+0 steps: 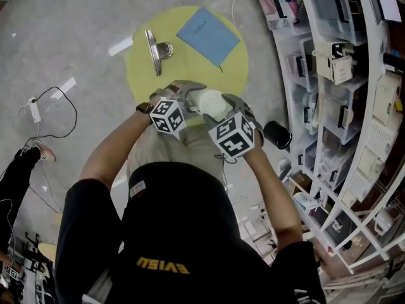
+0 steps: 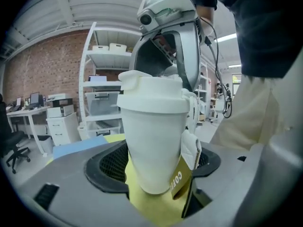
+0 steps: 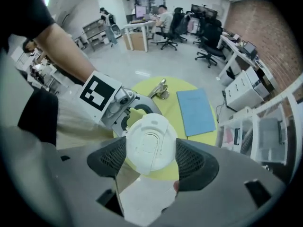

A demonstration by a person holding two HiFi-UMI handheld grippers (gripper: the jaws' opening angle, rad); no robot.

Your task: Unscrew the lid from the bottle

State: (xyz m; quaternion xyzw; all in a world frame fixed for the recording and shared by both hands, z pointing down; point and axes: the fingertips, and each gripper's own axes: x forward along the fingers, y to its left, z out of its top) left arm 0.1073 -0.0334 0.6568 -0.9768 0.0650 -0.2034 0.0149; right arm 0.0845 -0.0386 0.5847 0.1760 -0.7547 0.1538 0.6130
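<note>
Left claw (image 2: 156,167) is clamping the white plastic bottle (image 2: 151,126) by its base, steadying it. Right claw (image 3: 152,161) is gripping the round white lid (image 3: 150,141) from above, apparently for twisting.

Round yellow table (image 1: 137,76) with blue folder (image 1: 207,35), metal clip (image 1: 154,50)

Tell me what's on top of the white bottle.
Its white lid, clamped between the pads of the right gripper. The lid covers the mouth, so what's inside the bottle can't be seen.
</note>
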